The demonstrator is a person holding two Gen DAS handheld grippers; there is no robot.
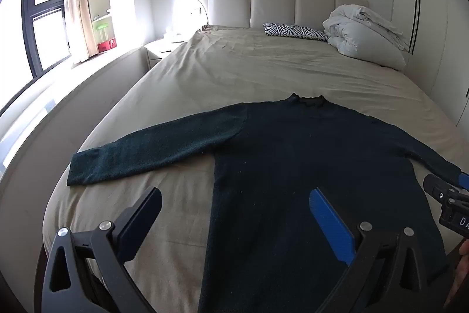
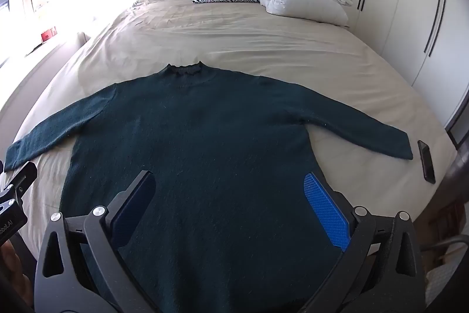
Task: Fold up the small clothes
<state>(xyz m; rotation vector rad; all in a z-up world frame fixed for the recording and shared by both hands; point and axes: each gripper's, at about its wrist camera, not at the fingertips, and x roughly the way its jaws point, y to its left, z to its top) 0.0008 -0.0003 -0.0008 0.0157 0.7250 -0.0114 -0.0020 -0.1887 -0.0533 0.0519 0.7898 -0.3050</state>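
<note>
The dark green knitted sweater (image 2: 199, 143) lies flat on the beige-sheeted bed (image 2: 234, 28), sleeves spread ready for folding, while the left claw (image 1: 234, 228) and right claw (image 2: 228, 210) hover above its hem, jaws apart, empty.

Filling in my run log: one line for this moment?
sweater flat, unfolded | sleeves spread | left gripper open | right gripper open | phone beside sleeve

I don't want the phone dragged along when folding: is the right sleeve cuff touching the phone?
Apart. The right wrist view shows a strip of beige bed sheet between the sweater's right cuff and the phone.
</note>
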